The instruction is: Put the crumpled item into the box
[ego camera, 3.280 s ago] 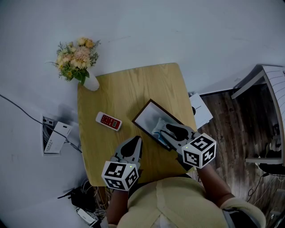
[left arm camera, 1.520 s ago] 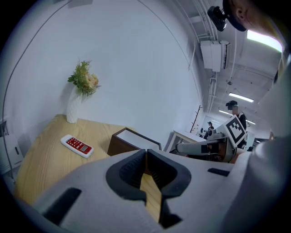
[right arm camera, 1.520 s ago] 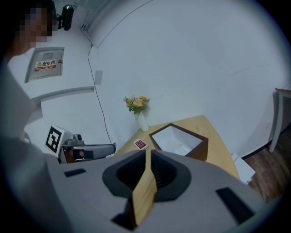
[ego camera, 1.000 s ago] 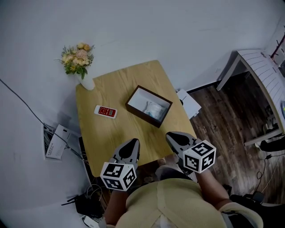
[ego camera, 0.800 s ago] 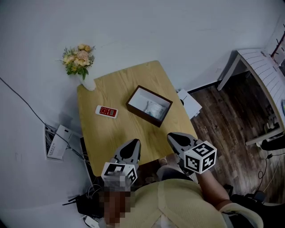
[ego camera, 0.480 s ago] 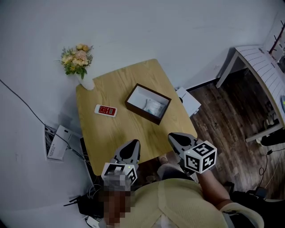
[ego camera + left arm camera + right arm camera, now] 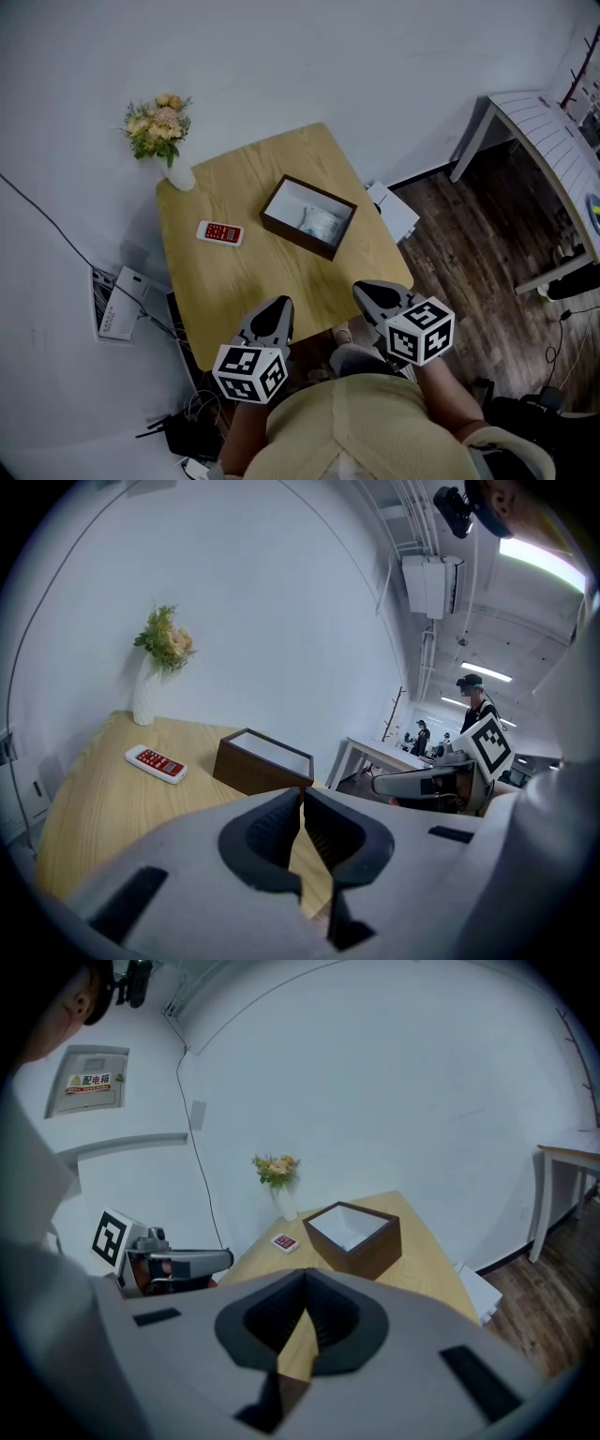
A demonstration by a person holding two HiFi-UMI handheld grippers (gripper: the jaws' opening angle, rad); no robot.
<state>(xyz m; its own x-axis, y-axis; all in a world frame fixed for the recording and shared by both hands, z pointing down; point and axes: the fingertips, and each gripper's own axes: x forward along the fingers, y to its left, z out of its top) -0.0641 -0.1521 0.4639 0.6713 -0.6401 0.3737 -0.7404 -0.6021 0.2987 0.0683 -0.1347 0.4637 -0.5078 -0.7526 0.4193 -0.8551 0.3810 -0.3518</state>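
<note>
- Dark brown wood forms the walls of the box (image 7: 296,237), which is white inside and has square corners. It stands on the pale wooden bench (image 7: 234,281), well ahead of both grippers.
- The crumpled item (image 7: 321,223) lies inside the box, a pale wrinkled lump on the right gripper's side. I judge the task finished.
- It looks light and soft, maybe film or paper. A gentle pinch on a raised fold should lift it without damage.
- The left gripper (image 7: 275,311) and the right gripper (image 7: 373,292) hover at the near bench edge, each pressed together on nothing.
- Ahead-left of the left gripper lies a flat red-and-white remote (image 7: 220,232). Beyond it stands a vase of flowers (image 7: 161,136).
</note>
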